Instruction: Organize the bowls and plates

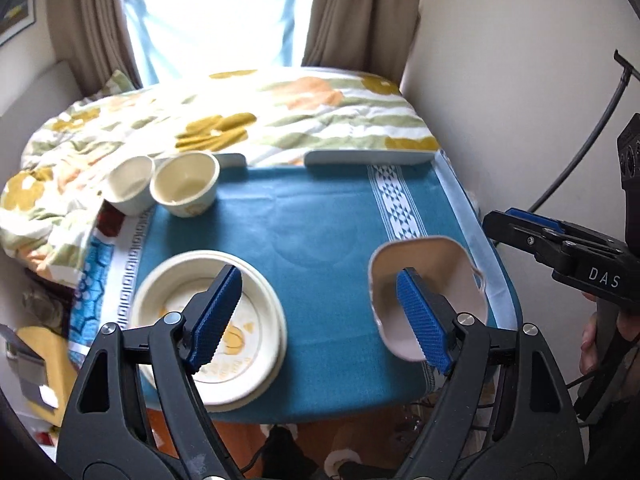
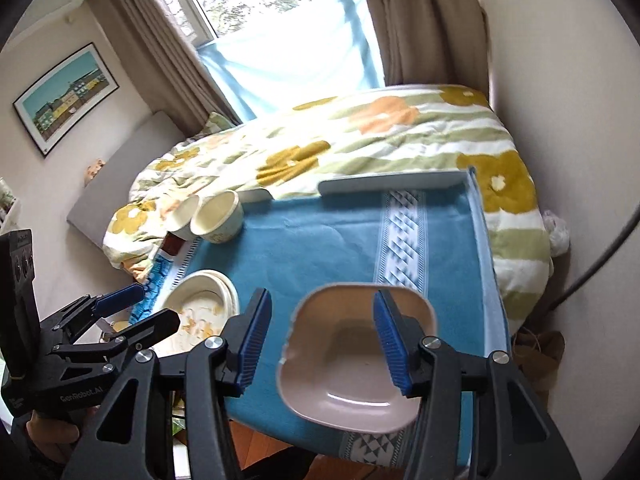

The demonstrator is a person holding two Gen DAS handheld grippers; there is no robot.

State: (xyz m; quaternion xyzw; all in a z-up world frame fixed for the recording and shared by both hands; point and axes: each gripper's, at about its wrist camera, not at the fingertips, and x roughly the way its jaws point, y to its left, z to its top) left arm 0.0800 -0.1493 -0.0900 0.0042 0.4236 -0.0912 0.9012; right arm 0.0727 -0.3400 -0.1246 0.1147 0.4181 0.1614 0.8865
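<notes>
The table is covered by a teal-blue cloth (image 1: 312,216) crossed by a white band (image 1: 394,204) printed with blue triangles, and edged on the left with a white key-pattern border (image 1: 134,248). A pale pink-beige tone is shown by the square bowl (image 2: 352,344). The stacked plates (image 1: 256,308) are cream, with orange-yellow motifs printed in the centre. Two cream cups (image 1: 186,186) are seen, the nearer one marked with a yellow design. The bedspread (image 2: 400,136) is patterned in white with mustard and orange flowers and green stripes. Blue ribbed pads (image 1: 424,320) are carried on black gripper frames. Beige-brown curtains (image 2: 408,20) are hung at the window.
</notes>
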